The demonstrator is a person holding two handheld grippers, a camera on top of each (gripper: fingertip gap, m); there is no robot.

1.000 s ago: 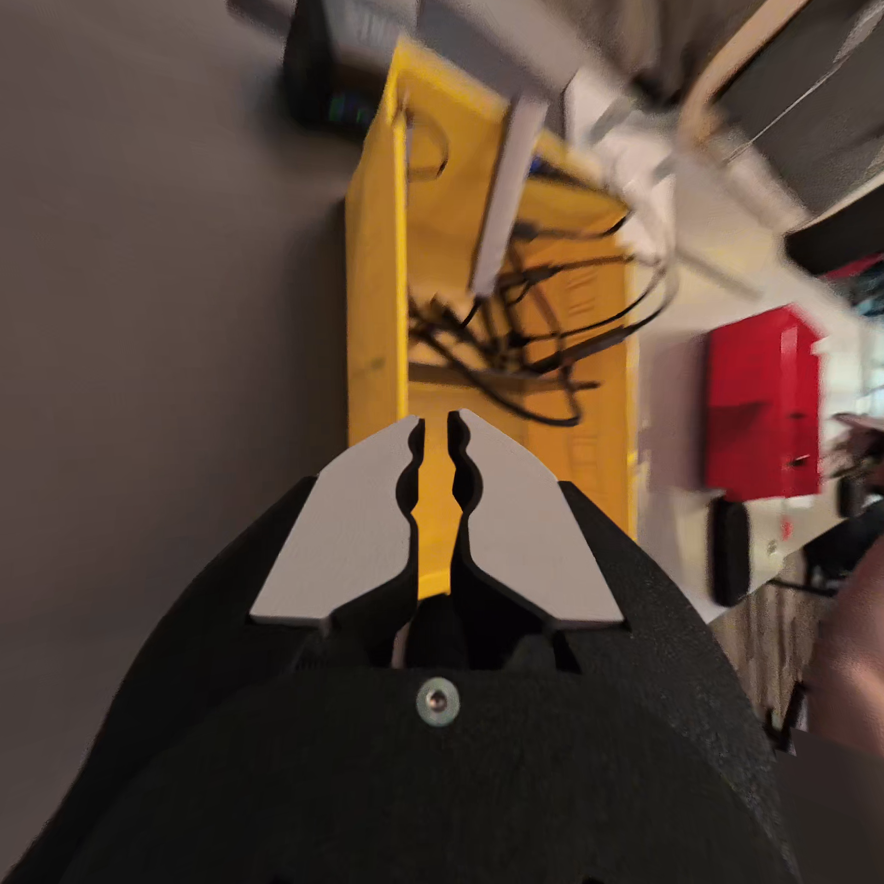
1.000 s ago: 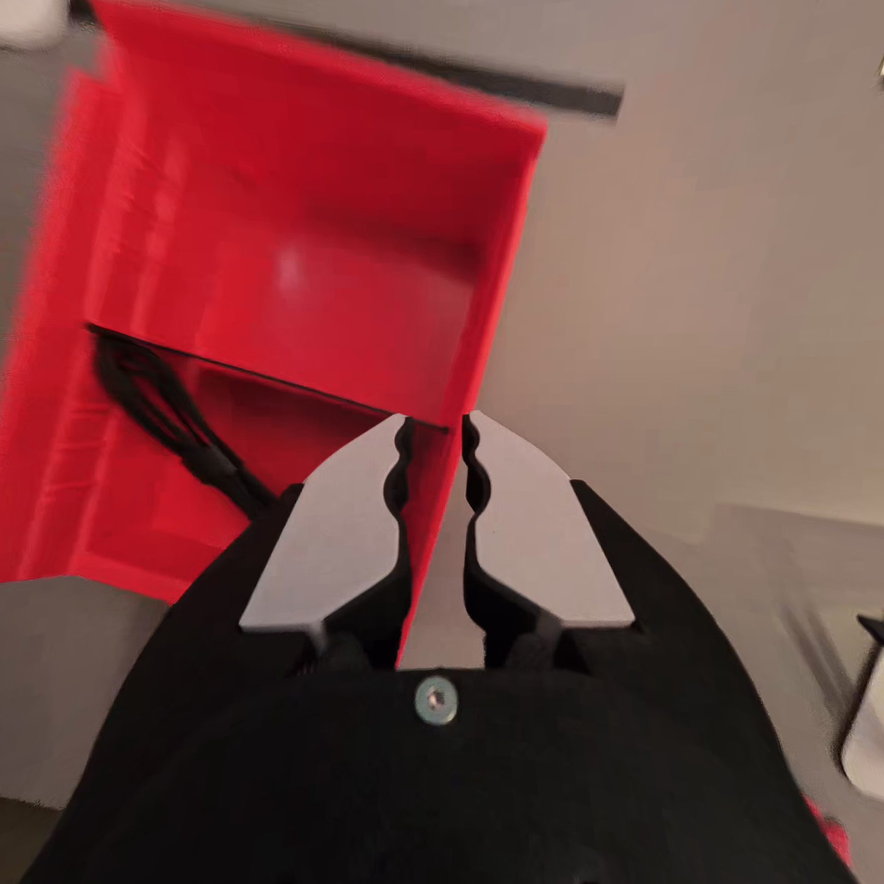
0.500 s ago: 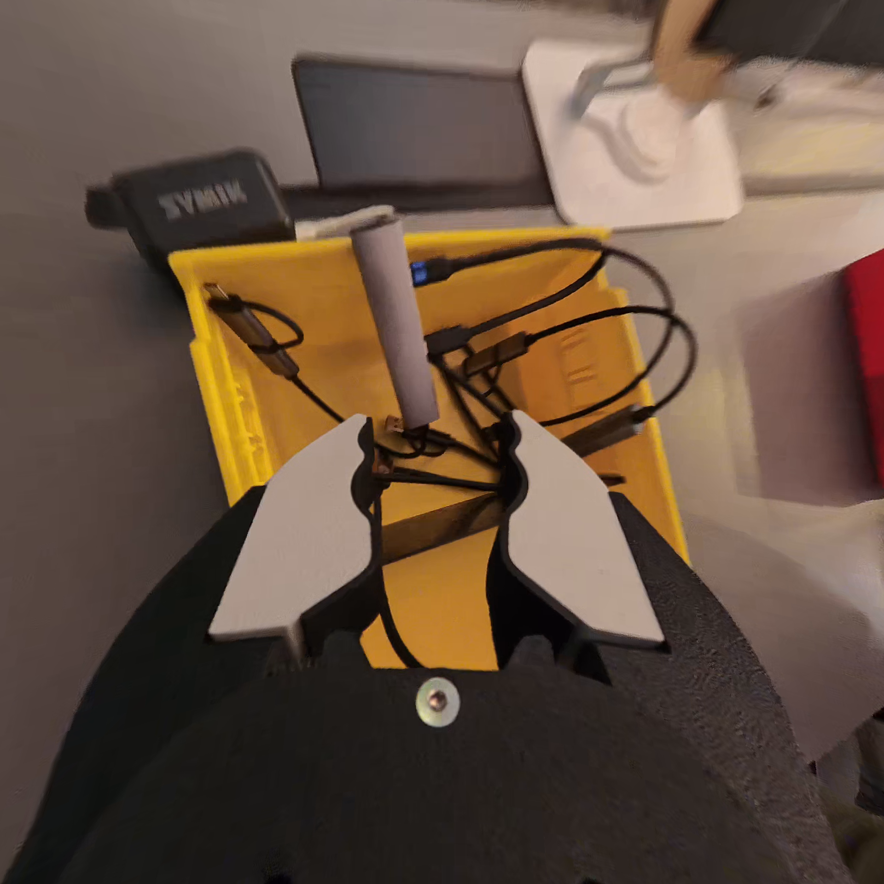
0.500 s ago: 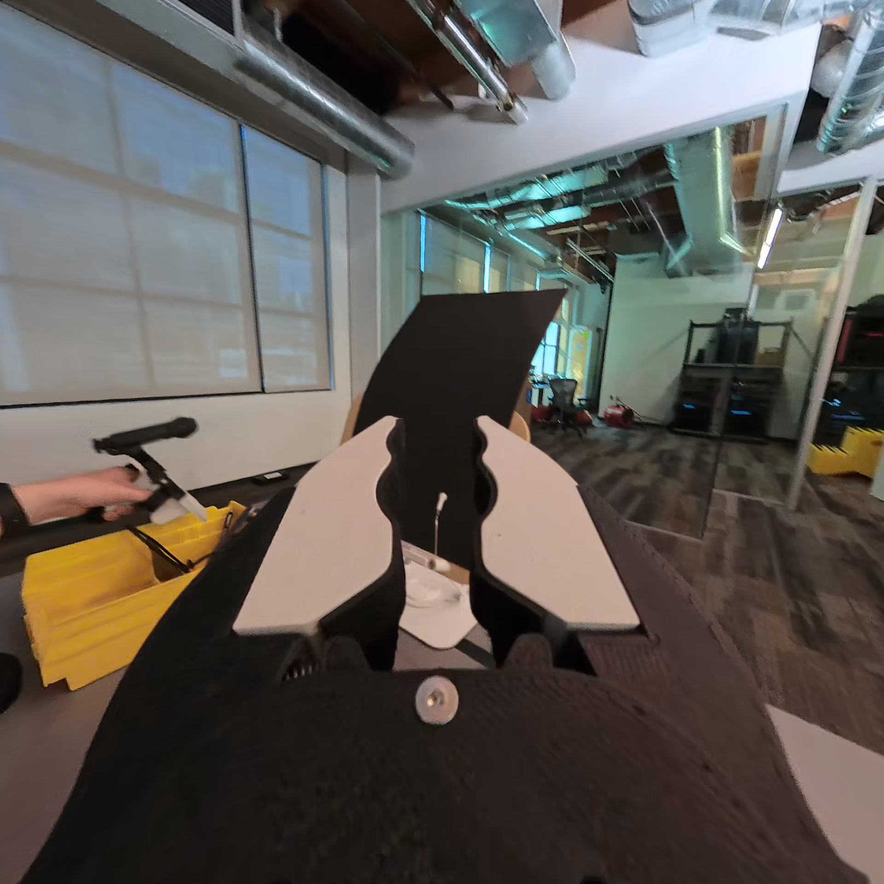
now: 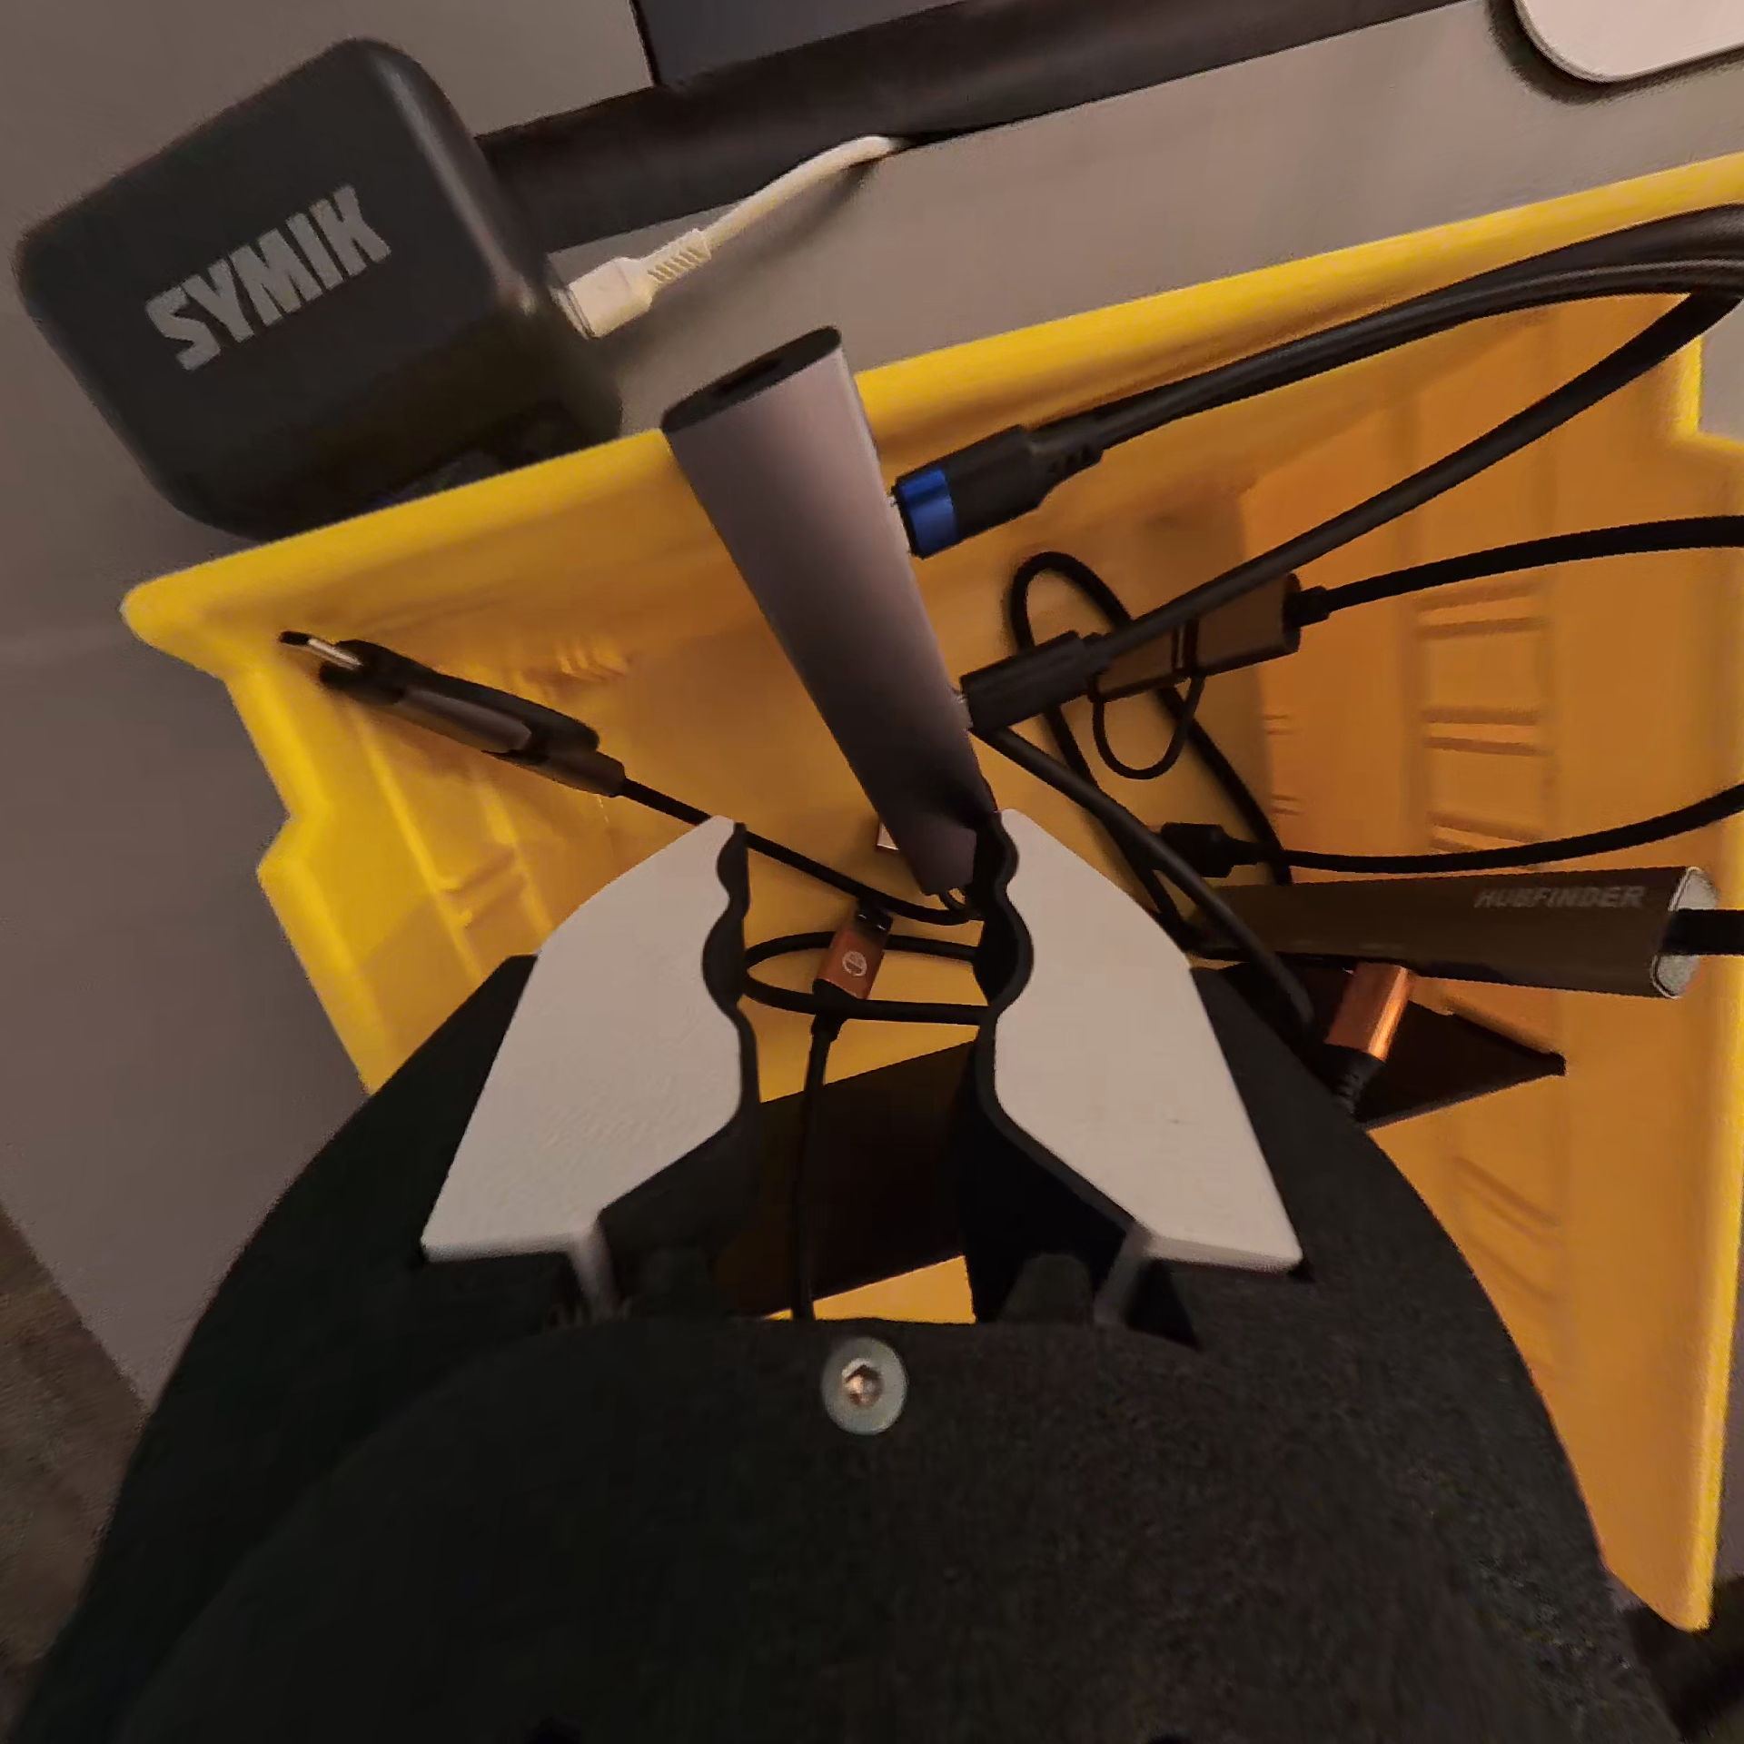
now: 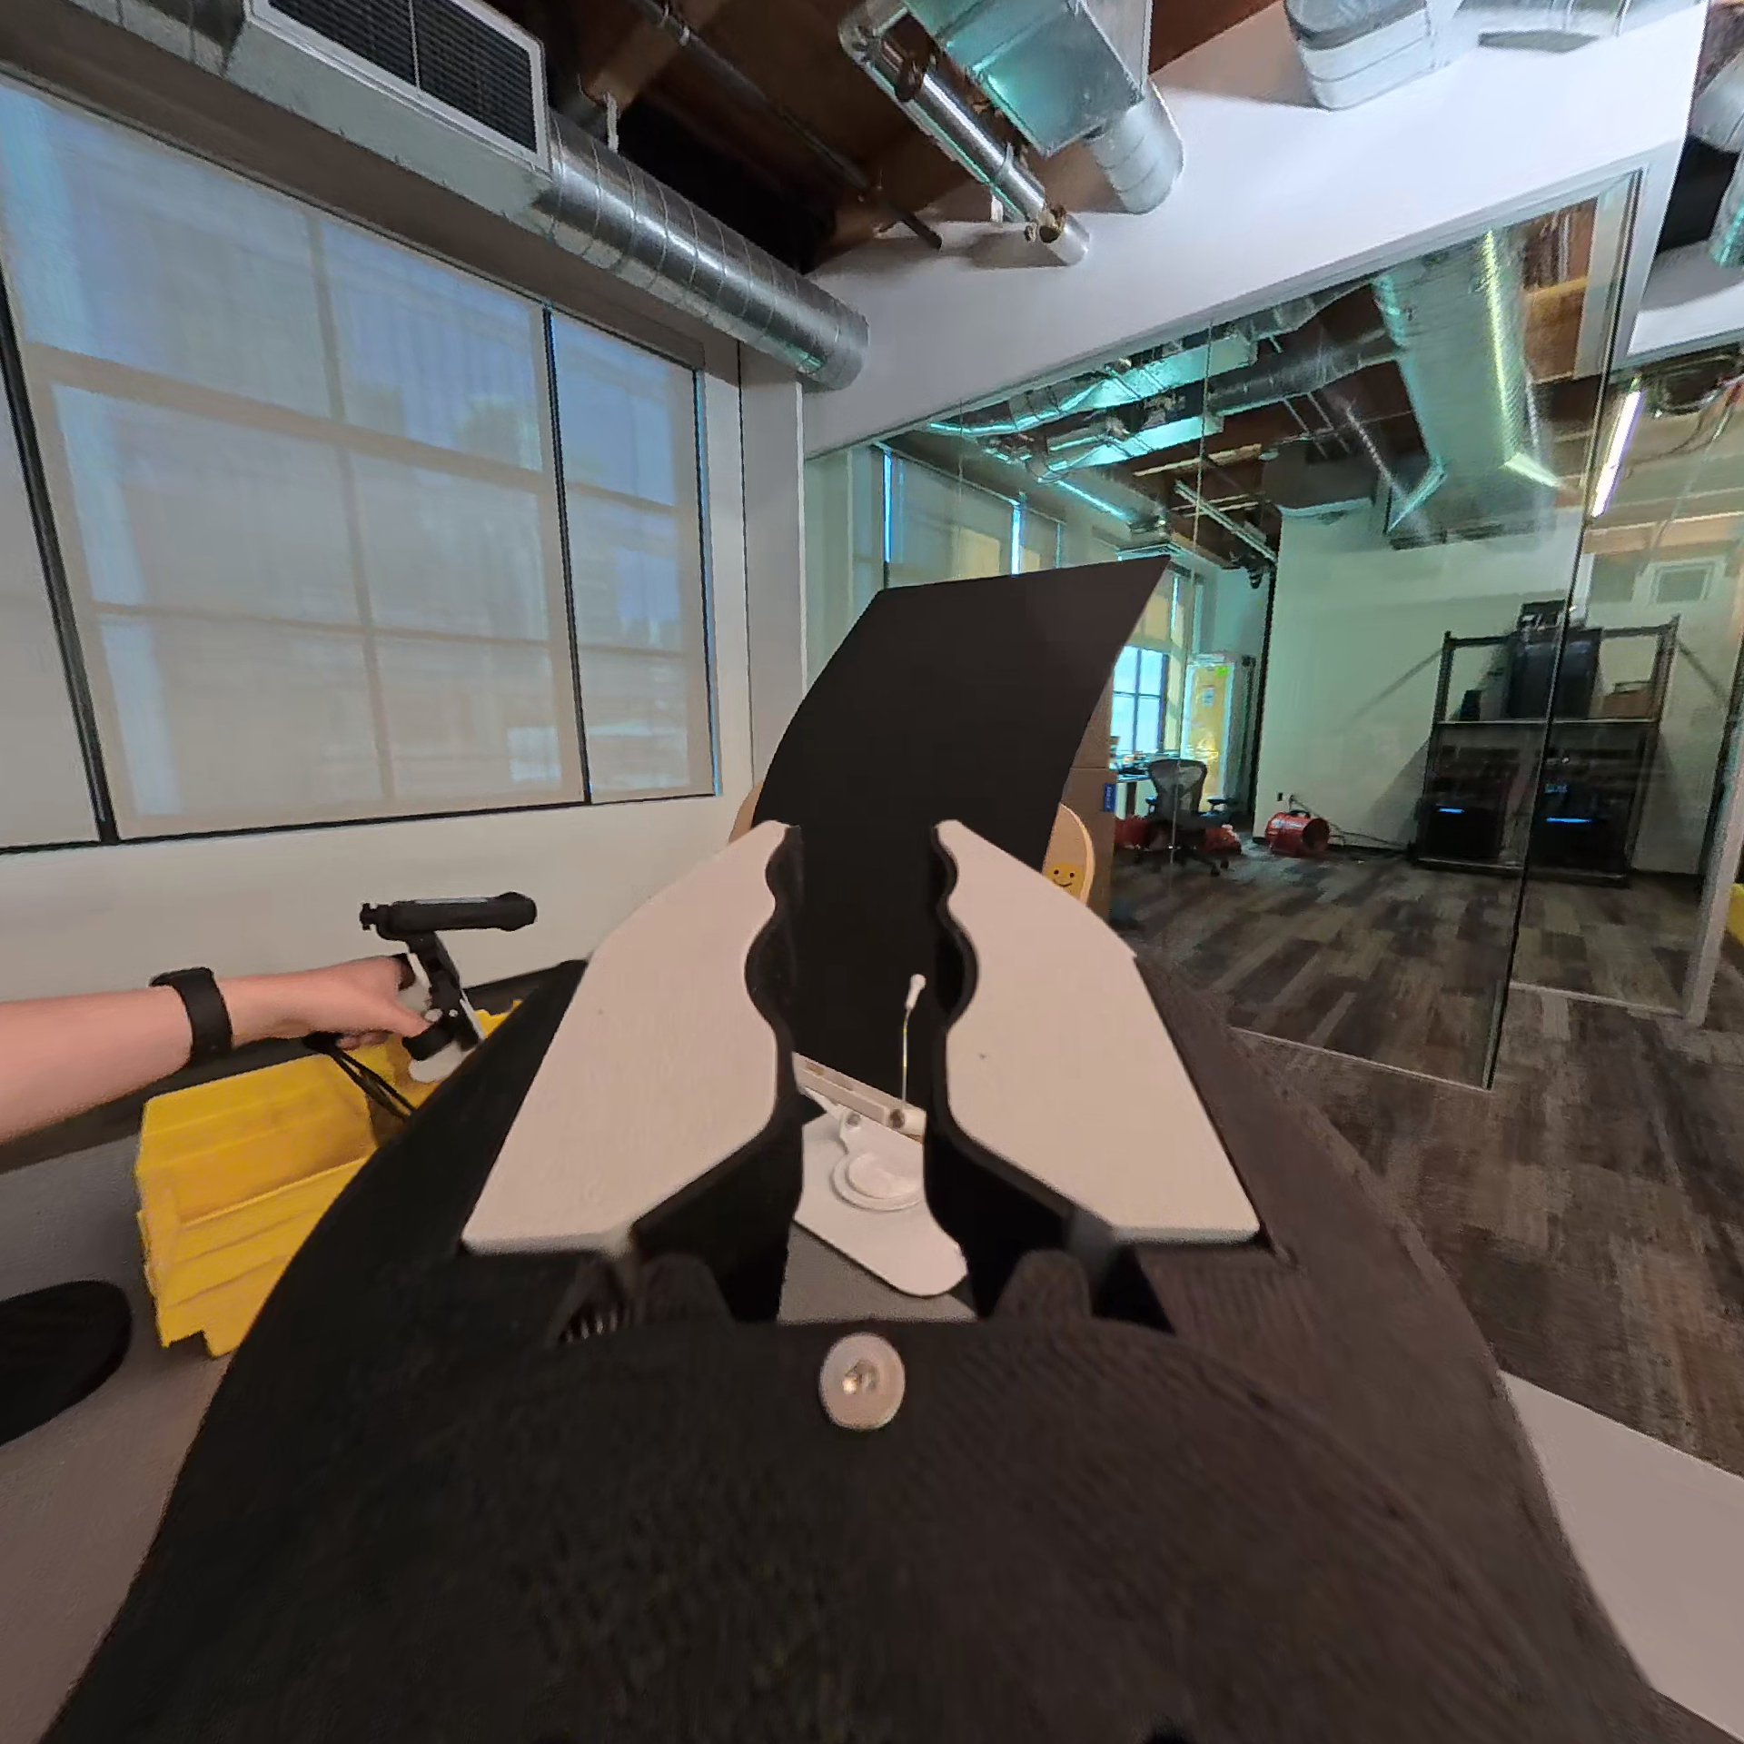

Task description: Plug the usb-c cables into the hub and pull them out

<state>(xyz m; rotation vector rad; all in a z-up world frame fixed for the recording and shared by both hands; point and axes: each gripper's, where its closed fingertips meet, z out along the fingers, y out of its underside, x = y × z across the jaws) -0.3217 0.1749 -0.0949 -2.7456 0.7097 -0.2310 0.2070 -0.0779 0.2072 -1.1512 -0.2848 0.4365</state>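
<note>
The left hand-held gripper (image 5: 868, 835) is seen lowered into a yellow bin (image 5: 585, 528) that stands on the grey bench (image 5: 113, 774), its jaws spread with nothing clamped between them. A grey hub (image 5: 812, 604) is propped at a slant inside the bin, its lower end lying just beside the inner edge of the right fingertip (image 5: 1029, 849) (whether the two actually touch cannot be told). Two black cables are plugged into the hub's right side: one with a blue-ringed plug (image 5: 981, 491) near the top and a plain black plug (image 5: 1029, 675) lower down. A loose usb-c cable (image 5: 444, 703) is laid against the bin's left wall, its bare connector pointing up and to the left. A copper-coloured plug (image 5: 854, 958) is seen lying between the open fingers, on the bin floor. A second, darker hub (image 5: 1472, 930) is laid flat at the right of the bin. Behind the bin a black charger block (image 5: 283, 283) is set on the bench, with a white cable (image 5: 717, 236) running from it. In the right wrist view the right hand-held gripper (image 6: 868, 830) is raised and aimed across the room, jaws parted and empty; a person's hand (image 6: 349, 1000) gripping the other tool over the bin is seen at the left.
</note>
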